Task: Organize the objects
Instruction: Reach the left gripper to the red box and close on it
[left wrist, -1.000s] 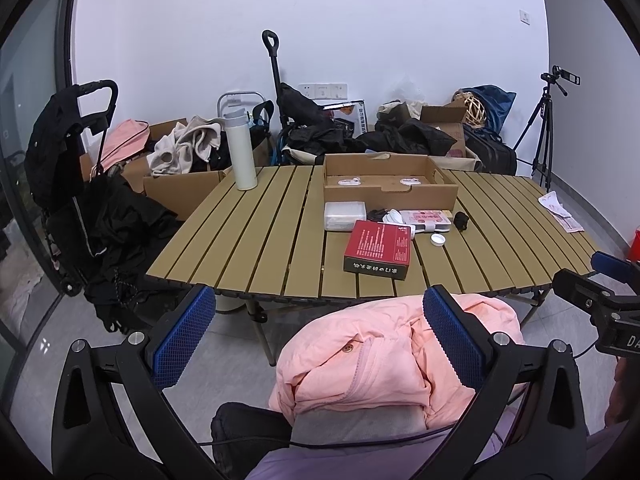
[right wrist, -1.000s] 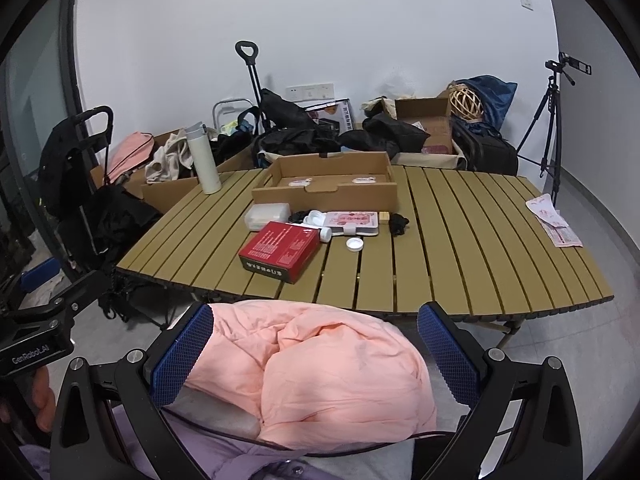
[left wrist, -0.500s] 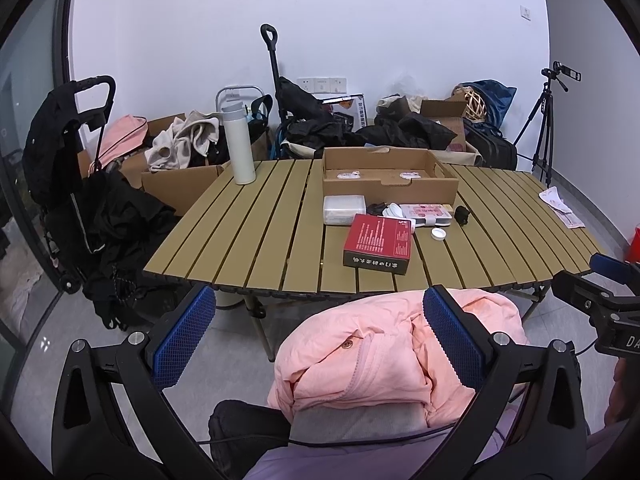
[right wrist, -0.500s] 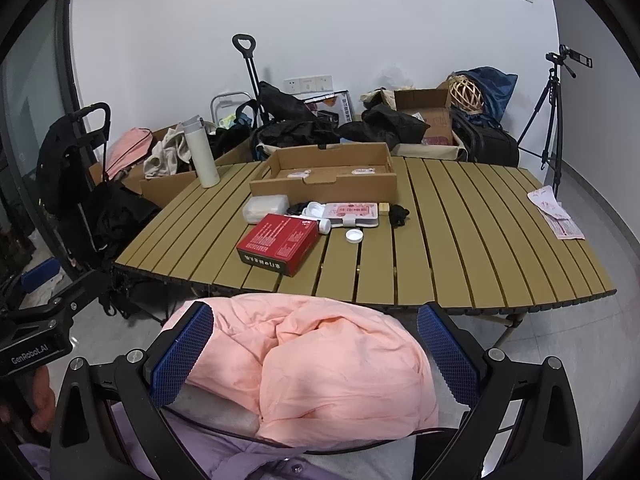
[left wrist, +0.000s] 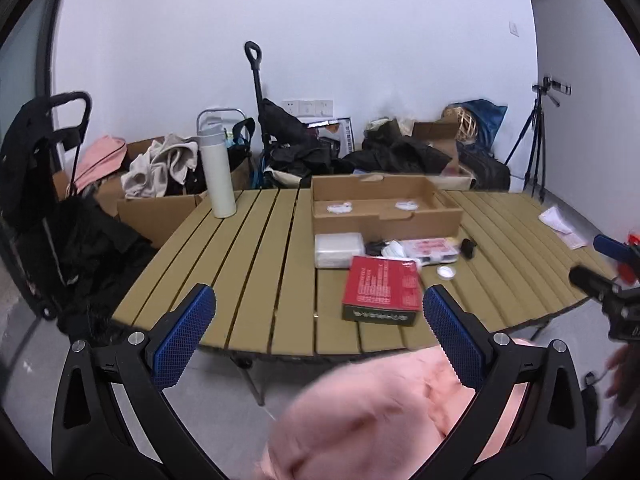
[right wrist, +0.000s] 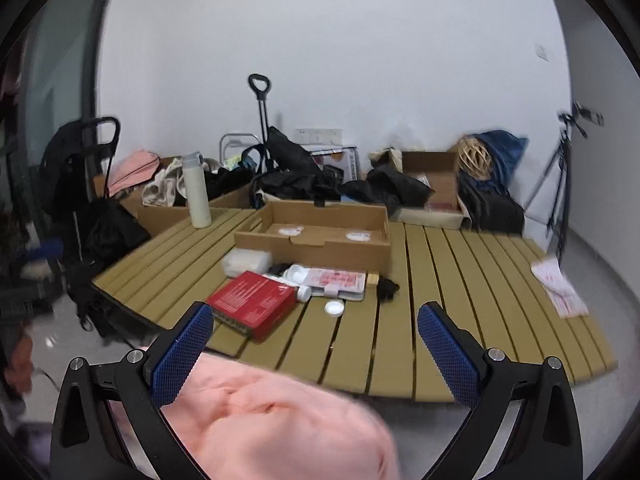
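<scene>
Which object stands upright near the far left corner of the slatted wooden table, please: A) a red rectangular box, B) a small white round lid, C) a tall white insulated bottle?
C: the tall white insulated bottle stands upright on the slatted wooden table there.

A white wall (left wrist: pixel 360 40) with a row of sockets (left wrist: pixel 307 107) backs the room. Against it sit open cardboard boxes (left wrist: pixel 156 212) holding crumpled beige cloth (left wrist: pixel 160 168) and a pink garment (left wrist: pixel 100 156), heaps of black bags (left wrist: pixel 396 156), a cart handle (left wrist: pixel 254 68), a woven ball (right wrist: pixel 475 158) and a blue bag (right wrist: pixel 504 148). A tripod (left wrist: pixel 536 140) stands at the right beside papers (right wrist: pixel 560 292) on the grey floor (left wrist: pixel 80 360). A black stroller (left wrist: pixel 48 184) stands at the left. A pink jacket (right wrist: pixel 272 428) fills the near foreground, blurred.
</scene>
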Demonstrator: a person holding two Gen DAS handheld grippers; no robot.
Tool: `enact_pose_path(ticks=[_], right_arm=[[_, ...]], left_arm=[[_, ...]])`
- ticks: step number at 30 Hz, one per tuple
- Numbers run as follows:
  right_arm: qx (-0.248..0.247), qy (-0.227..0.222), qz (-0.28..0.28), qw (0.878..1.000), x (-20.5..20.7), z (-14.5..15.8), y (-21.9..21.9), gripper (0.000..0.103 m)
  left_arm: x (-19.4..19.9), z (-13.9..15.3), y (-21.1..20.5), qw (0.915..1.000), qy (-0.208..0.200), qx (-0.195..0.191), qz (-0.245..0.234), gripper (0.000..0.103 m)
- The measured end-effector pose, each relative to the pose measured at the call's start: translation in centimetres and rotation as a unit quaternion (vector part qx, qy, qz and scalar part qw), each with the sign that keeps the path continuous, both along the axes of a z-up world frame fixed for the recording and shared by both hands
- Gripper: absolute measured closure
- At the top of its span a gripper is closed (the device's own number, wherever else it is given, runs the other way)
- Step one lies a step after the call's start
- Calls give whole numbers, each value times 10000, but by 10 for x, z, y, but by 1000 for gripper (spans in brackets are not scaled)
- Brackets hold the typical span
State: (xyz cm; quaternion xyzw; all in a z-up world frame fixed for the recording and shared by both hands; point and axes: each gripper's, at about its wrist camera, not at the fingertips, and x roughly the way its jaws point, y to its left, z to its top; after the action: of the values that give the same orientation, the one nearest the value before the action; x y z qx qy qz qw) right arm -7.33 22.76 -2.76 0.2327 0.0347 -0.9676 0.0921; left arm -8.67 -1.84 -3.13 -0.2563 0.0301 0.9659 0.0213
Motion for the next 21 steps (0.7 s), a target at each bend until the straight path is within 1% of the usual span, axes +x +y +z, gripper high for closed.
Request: enact_pose_path(ticks=[1,2,3,4,6,7,8,9,11,12,13,14,15,16,17,18,19,20,21], right_arm=[[244,-496,70,9984,-20,-14,-4,0],[371,-872,91,9955,-35,-24,-6,0],[400,-1218,101,9917,-49,-35,-8,0],[315,-1375,109,9899,-58,-41,-8,0],[-52,-1677,164,9857,-77,-54,-11,0],[-294,-1877,279,9814,-92,-60,-17,1],[-437,-1931,372,9795,-100,-64,-20,6],[-574,-1923,460,9786,-108,-66,-25,7],[-835,-1904,456,9771,-130,-74,-38,20],[-963,-1957,447,9749,-141,-78,-42,30],[-1100,-2071,434,9712,-154,-86,-46,37],[-1203,-2176,417,9677,-164,-92,-48,44],[-1330,-2273,398,9639,-169,-100,-49,46],[-1489,-2420,403,9579,-178,-107,-52,49],[-1561,-2495,412,9548,-185,-113,-54,53],[-1599,-2562,416,9524,-189,-117,-56,55],[-1639,-2648,428,9493,-194,-122,-59,57],[-1658,-2697,447,9475,-198,-126,-60,57],[-1641,-2757,452,9461,-199,-130,-62,57]], left_arm=[[-16,-9,3,9995,-239,-109,-164,0],[-31,-17,4,9987,-428,-95,-271,0],[-43,-24,4,9983,-532,-49,-237,0],[-57,-32,4,9976,-684,-10,-138,0],[-85,-48,8,9944,-1017,68,-264,0],[-98,-57,10,9924,-1187,67,-320,0],[-109,-64,12,9909,-1277,94,-404,0],[-121,-70,14,9895,-1300,210,-591,0],[-139,-81,15,9868,-1348,391,-805,1],[-151,-89,14,9847,-1436,490,-854,3],[-161,-96,12,9820,-1550,602,-899,6],[-171,-104,12,9790,-1682,724,-900,14],[-180,-112,10,9741,-1864,882,-933,21],[-187,-120,8,9679,-2065,1077,-944,24],[-193,-125,7,9624,-2222,1233,-964,29],[-197,-130,6,9563,-2376,1399,-977,28],[-197,-133,4,9511,-2424,1620,-1019,28],[-196,-135,4,9474,-2479,1712,-1083,28],[-194,-136,7,9454,-2497,1726,-1186,30]])
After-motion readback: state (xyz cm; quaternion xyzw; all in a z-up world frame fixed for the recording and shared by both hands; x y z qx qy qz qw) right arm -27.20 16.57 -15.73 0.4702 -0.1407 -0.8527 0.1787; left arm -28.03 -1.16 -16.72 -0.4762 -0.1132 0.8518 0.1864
